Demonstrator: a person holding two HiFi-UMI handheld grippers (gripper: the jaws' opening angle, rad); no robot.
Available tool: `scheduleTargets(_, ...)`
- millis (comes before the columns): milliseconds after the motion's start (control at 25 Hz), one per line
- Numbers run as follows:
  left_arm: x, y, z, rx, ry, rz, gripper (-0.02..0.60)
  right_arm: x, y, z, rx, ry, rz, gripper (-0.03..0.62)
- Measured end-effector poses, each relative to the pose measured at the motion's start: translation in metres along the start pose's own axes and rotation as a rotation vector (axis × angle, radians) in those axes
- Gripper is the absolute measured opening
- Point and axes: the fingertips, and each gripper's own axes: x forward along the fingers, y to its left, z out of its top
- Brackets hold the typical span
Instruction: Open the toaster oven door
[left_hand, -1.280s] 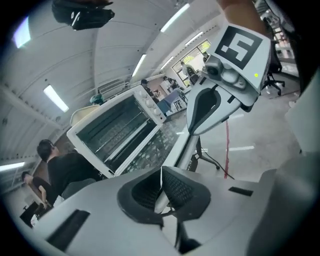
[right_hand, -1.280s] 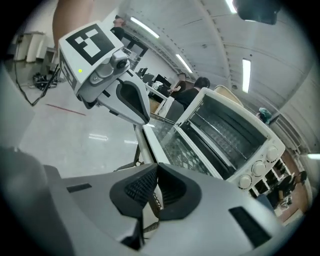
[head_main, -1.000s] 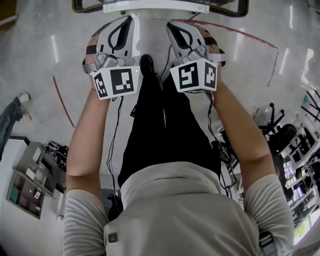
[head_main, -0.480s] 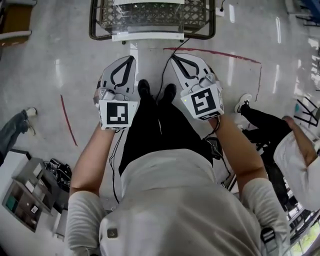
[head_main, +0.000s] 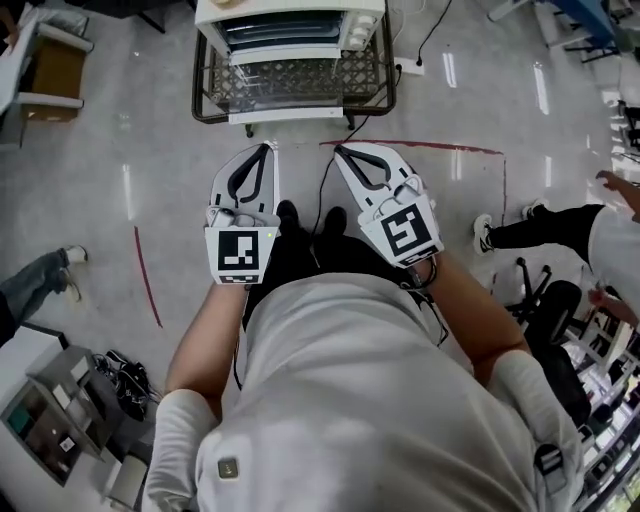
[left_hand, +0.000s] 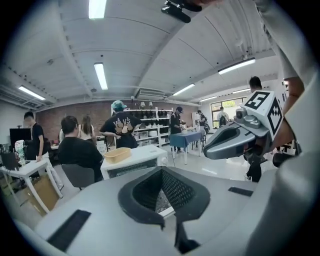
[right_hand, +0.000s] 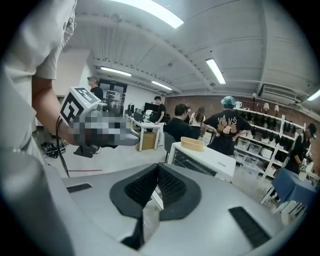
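Left tool (head_main: 268, 150), right tool (head_main: 338, 152): jaws together, empty. Toaster oven (head_main: 290, 25) door appears shut, well ahead. Risk: closed jaws glance off door, shove oven backward.

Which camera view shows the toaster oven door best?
The head view: the toaster oven door is fully in view and unobstructed. Both gripper views show it smaller and at an angle, its lower part hidden.

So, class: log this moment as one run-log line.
left gripper: shut, empty | right gripper: shut, empty | white box-shaped toaster oven: ahead, untouched, door shut
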Motion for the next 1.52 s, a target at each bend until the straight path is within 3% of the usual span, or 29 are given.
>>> scheduleTargets(160, -0.020, -0.007, 0.014, -0.041, -0.016, 0.028, 0.017, -0.025, 0.006, 0.009, 0.004, -0.009, 0.007, 0.018)
scheduleTargets(600, -0.061, -0.028, 0.061, -0.017, -0.066, 0.084, 0.017, -0.078, 0.013, 0.030, -0.021, -0.059, 0.041, 0.018)
scheduleTargets(840, -0.084, -0.035, 0.081, 0.018, -0.105, 0.059, 0.017, -0.088, 0.024, 0.046, -0.027, -0.083, 0.025, 0.018)
scheduleTargets(1120, -0.118, -0.021, 0.087, 0.029, -0.124, 0.023, 0.017, -0.100, 0.046, 0.066, 0.005, -0.098, -0.055, 0.018)
scheduleTargets(1520, -0.191, 0.015, 0.069, 0.032, -0.126, -0.021, 0.017, -0.100, 0.118, 0.086, 0.026, -0.093, -0.111, 0.018)
